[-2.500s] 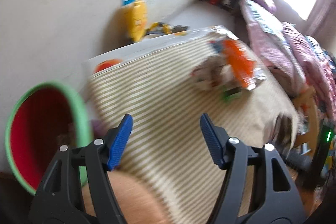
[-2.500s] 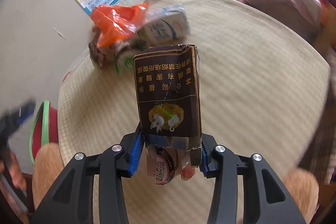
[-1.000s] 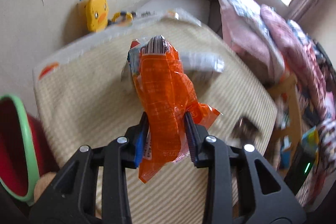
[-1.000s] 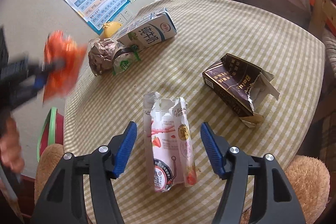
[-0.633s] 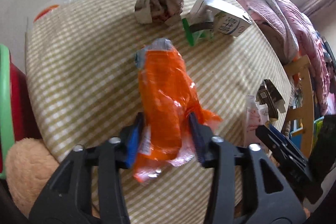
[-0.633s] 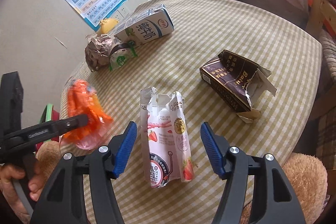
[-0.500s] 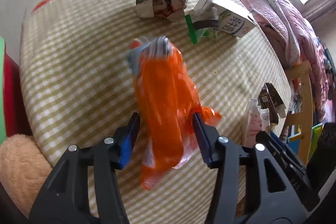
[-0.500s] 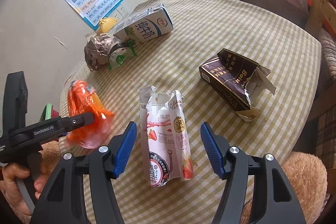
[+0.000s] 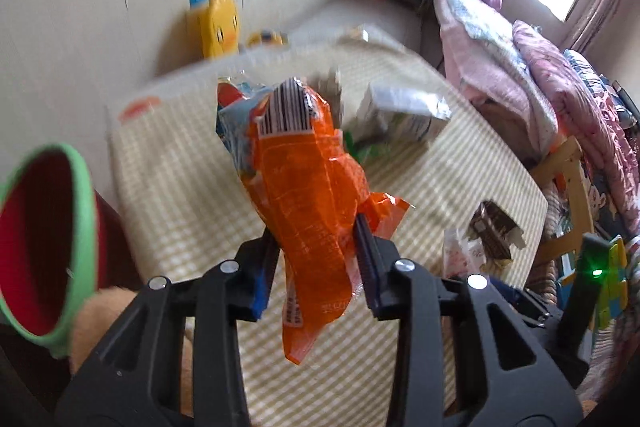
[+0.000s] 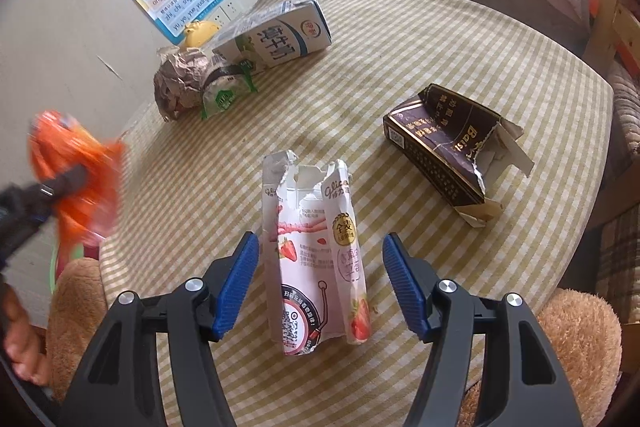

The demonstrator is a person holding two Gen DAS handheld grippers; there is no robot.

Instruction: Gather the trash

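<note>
Orange wrapper (image 9: 316, 195), crinkled and barcoded, now riding raised above the checked table (image 9: 180, 163) rather than lying on it as half a second ago; being clenched in the closing jaws of the left gripper (image 9: 316, 263). Red bin with green rim (image 9: 86, 227) gaping at near left, contents not discernible. Torn pink strawberry carton (image 10: 316, 259) lying untouched between the released jaws of the right gripper (image 10: 320, 283). Milk carton (image 10: 276, 35) and dark torn box (image 10: 448, 151) resting farther off.

The torn pink packet (image 10: 316, 259) reads "Glico", the dark brown carton (image 10: 448, 147) "Baisha".
</note>
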